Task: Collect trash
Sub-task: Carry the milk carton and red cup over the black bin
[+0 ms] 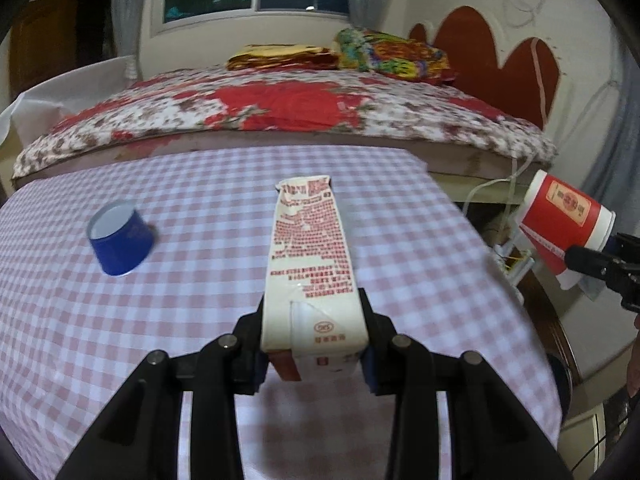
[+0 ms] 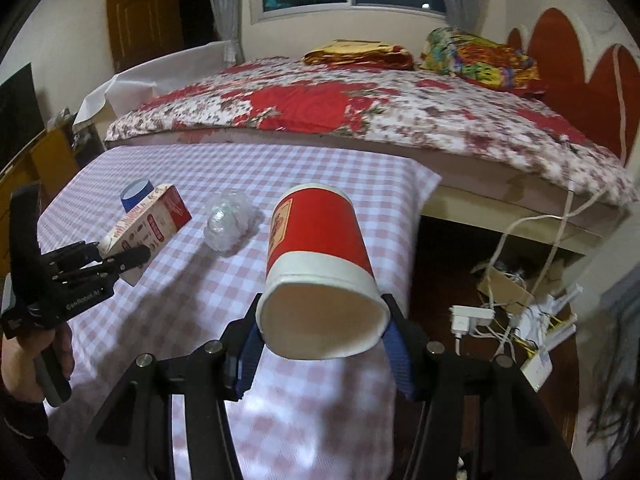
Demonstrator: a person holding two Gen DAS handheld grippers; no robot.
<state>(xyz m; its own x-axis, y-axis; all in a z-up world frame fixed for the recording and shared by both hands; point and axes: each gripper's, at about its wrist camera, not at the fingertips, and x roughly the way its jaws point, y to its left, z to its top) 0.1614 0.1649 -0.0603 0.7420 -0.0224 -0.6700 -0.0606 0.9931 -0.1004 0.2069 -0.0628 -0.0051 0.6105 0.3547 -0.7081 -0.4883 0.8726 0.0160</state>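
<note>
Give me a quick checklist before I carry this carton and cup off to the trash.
1. Left tool clamped on the milk carton: ok.
2. Right tool clamped on the red paper cup near its rim: ok.
3. Both items lifted off the checked tablecloth: ok.
4. Table cleared: not ok; blue cup and crumpled plastic remain.
5. Trash bin located: cannot tell, none in view.
</note>
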